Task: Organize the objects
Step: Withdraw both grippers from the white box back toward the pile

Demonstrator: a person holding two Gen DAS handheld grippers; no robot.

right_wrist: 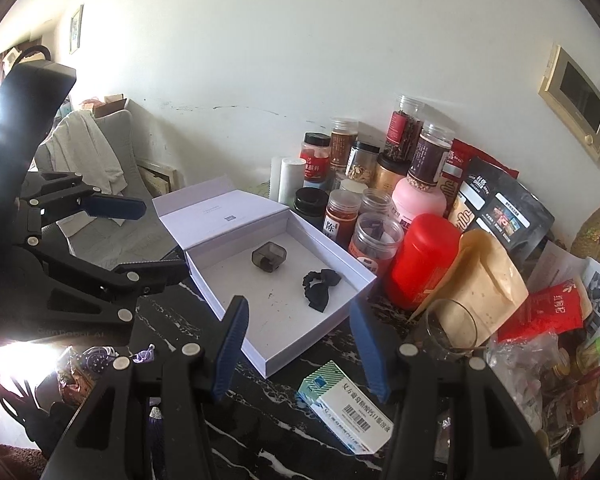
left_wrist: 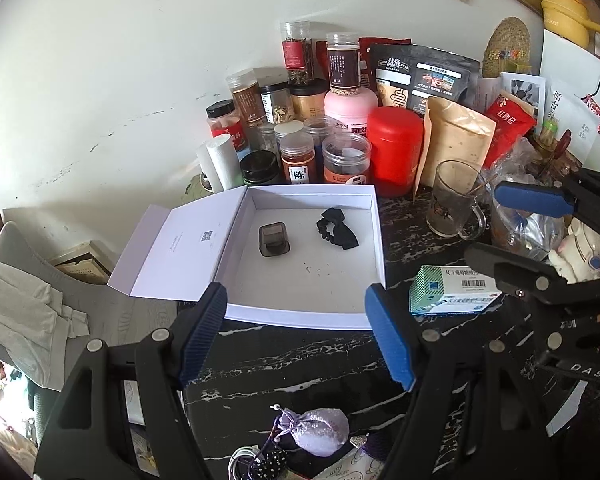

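White wall (right_wrist: 260, 60) behind, scuffed w/ dark marks low down. Tabletop (left_wrist: 300, 360) is black marble w/ white veins. Gold-framed panel (right_wrist: 576, 100) on wall at right; small framed pic (right_wrist: 75, 28) further left. Grey chair (right_wrist: 116, 136) in corner, pale cloth (right_wrist: 88, 148) draped over it. Strong daylight glare at lower left of right wrist view, source not visible.
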